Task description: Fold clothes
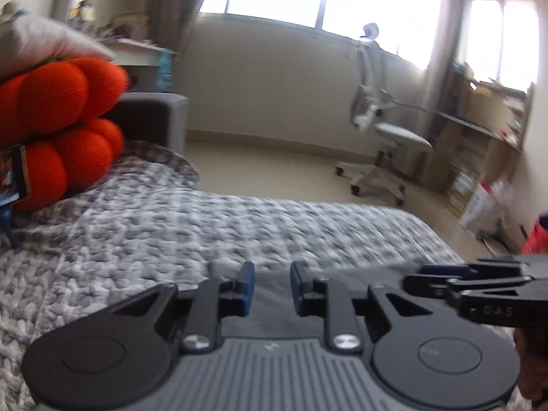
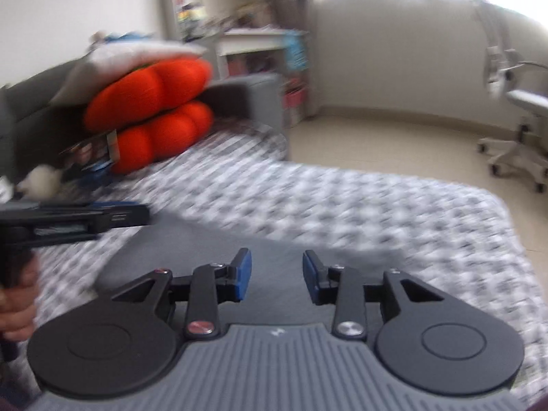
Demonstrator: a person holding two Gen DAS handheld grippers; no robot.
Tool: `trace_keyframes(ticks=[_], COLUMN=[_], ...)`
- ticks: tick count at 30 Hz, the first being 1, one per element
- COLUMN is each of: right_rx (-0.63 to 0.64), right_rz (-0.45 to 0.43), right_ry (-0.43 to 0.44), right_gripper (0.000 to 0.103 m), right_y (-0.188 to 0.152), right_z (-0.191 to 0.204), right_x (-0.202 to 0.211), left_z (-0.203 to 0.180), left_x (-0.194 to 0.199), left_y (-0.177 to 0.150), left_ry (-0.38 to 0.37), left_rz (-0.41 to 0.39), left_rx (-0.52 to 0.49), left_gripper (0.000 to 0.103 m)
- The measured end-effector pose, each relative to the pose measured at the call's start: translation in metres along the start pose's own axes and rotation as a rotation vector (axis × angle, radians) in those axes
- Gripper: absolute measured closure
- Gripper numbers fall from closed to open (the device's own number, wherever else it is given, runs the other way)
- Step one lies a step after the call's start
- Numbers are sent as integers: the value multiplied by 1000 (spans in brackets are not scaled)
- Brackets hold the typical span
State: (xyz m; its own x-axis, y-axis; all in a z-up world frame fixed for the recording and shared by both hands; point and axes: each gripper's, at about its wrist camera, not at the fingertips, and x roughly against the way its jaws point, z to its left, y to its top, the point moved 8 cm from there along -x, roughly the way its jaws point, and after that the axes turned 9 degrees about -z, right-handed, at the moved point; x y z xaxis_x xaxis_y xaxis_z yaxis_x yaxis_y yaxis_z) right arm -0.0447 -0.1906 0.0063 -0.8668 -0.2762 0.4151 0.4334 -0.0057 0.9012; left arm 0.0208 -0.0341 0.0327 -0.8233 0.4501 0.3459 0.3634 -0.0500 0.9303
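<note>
A dark grey garment (image 2: pixel 191 239) lies flat on a grey-and-white knitted blanket (image 2: pixel 342 205); its far edge shows in the left wrist view as the garment (image 1: pixel 370 270). My left gripper (image 1: pixel 272 287) hovers over it, open, its blue pads apart with nothing between them. My right gripper (image 2: pixel 277 279) is also open above the cloth, holding nothing. Each shows side-on in the other's view: the right gripper (image 1: pixel 416 277) at the right, the left gripper (image 2: pixel 144 215) at the left with a hand (image 2: pixel 15 304) on its handle. Both views are motion-blurred.
Two orange cushions (image 1: pixel 58 130) under a pale pillow (image 1: pixel 44 41) are stacked at the blanket's far left against a grey sofa arm (image 1: pixel 150 116). Beyond the blanket's edge lie bare floor (image 1: pixel 274 167), a white office chair (image 1: pixel 383 137), shelves (image 1: pixel 479 137) and a box (image 1: pixel 483 209).
</note>
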Motion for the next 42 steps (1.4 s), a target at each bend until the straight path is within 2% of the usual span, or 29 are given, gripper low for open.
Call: trace_keyframes(ticks=[4, 8, 38, 42], right_rx=[-2, -10, 24, -49], right_rz=[23, 46, -15, -25], right_ry=[3, -4, -55, -90], right_gripper=[63, 63, 59, 60], right_y=[-16, -32, -40, -47], right_z=[3, 3, -7, -32], right_x=[-9, -19, 19, 32], left_z=[-13, -14, -15, -13], left_x=[-22, -22, -18, -18], left_y=[-36, -47, -47, -47], left_ry=[13, 37, 66, 63], left_rz=[103, 78, 69, 68], left_rx=[-80, -124, -123, -116], left_gripper=[71, 71, 71, 71])
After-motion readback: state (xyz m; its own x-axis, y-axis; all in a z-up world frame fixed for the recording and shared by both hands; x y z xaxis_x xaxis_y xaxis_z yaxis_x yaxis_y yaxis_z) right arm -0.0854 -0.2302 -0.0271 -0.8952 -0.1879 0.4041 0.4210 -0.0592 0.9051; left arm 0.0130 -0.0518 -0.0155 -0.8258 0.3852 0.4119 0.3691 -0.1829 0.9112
